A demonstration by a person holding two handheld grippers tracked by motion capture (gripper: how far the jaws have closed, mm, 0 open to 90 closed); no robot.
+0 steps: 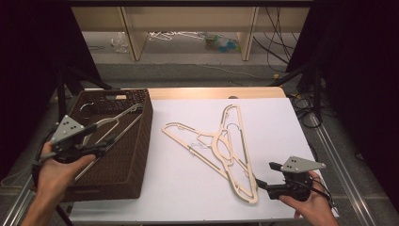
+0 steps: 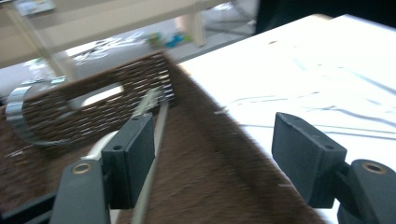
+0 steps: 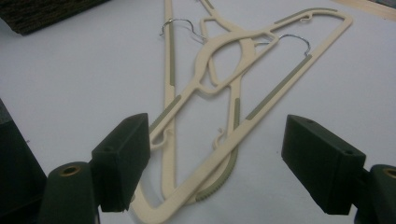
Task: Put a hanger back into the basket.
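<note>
Both tools (image 1: 101, 149) (image 1: 268, 175) wide open, empty

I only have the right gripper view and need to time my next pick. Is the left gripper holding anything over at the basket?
Observer: No. The left gripper hangs over the brown basket with its jaws open and nothing pinched.
Operator: Is there a hanger in the basket?
Observer: Yes, one hanger lies inside it, with its metal hook by the far wall, the one with the handle slot.
Operator: Is the gripper touching that hanger?
Observer: In the left gripper view the hanger's bar runs just beside one pad. I can't tell whether they touch.
</note>
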